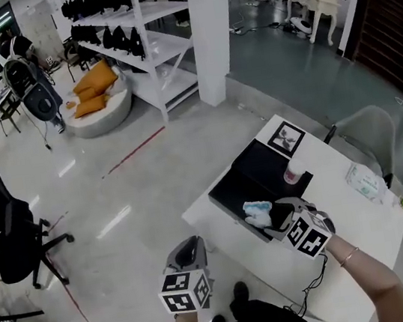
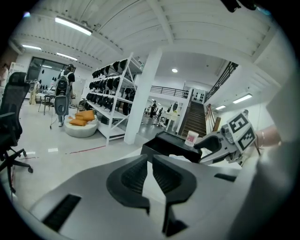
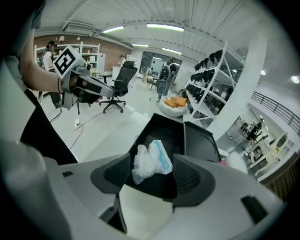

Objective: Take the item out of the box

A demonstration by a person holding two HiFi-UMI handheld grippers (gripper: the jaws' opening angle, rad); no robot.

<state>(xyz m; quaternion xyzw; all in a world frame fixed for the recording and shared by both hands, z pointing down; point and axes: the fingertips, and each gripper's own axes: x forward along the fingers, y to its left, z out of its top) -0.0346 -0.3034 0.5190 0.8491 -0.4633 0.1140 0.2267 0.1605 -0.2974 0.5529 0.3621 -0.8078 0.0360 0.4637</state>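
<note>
An open black box (image 1: pixel 245 189) lies at the near-left corner of the white table (image 1: pixel 349 231), its lid (image 1: pixel 273 160) folded back. A crumpled white and blue item (image 1: pixel 257 211) rests in the box by its near rim. My right gripper (image 1: pixel 273 217) reaches over that rim. In the right gripper view the right gripper (image 3: pixel 151 165) is open and the item (image 3: pixel 152 158) lies between the jaws, which stand apart. My left gripper (image 1: pixel 191 245) hangs off the table's left side, over the floor. The left gripper (image 2: pixel 151 163) is shut on nothing and faces the box (image 2: pixel 168 146).
A pink and white cup (image 1: pixel 292 173) stands at the box's far side, with a printed card (image 1: pixel 286 137) beyond it. A clear packet (image 1: pixel 364 182) lies on the table's right. A grey chair (image 1: pixel 367 130) stands behind the table, a black office chair (image 1: pixel 13 239) at far left.
</note>
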